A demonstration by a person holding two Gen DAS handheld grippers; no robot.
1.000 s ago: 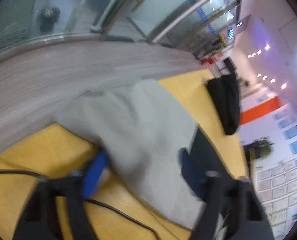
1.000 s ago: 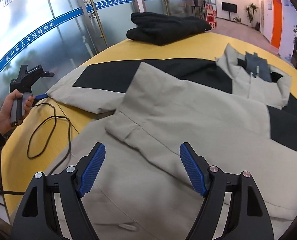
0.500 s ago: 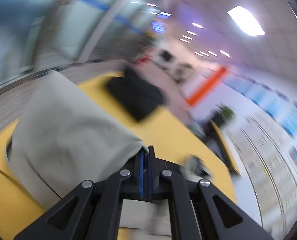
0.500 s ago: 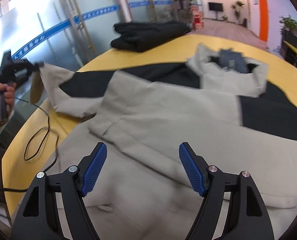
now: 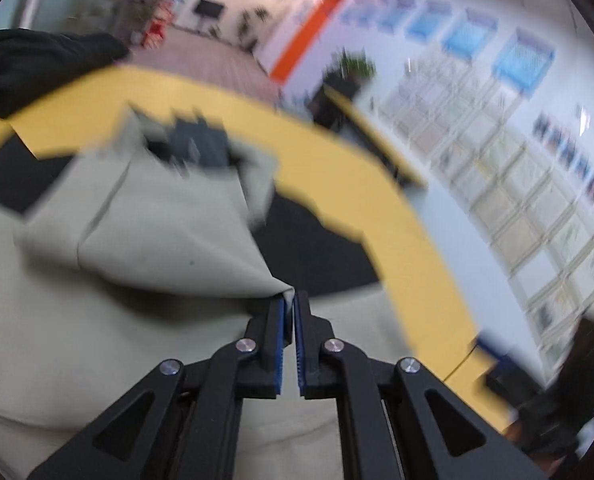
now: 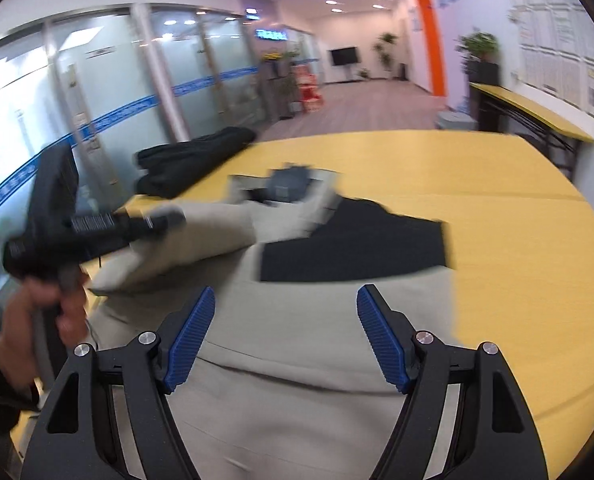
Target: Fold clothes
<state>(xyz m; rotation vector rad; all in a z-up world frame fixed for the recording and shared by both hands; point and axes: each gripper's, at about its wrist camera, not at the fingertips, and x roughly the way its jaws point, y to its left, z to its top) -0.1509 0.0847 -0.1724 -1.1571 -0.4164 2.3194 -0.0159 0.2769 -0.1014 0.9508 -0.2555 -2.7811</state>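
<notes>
Clearly, the left claw (image 5: 289,320) is clamped on a bunched corner of the beige sleeve (image 5: 169,248), its ribbed blue pads (image 5: 279,344) pinching the smooth matte cloth into a peak above the jacket (image 6: 297,344), which lies spread on the smooth yellow surface (image 6: 497,184) in soft beige panels broken by angular black blocks. Meanwhile the right claw (image 6: 285,332) hangs over the jacket's creased beige body with its black arms splayed and nothing between its jaws, and a rumpled black garment (image 6: 189,160) sits in a heap near the surface's far edge.
</notes>
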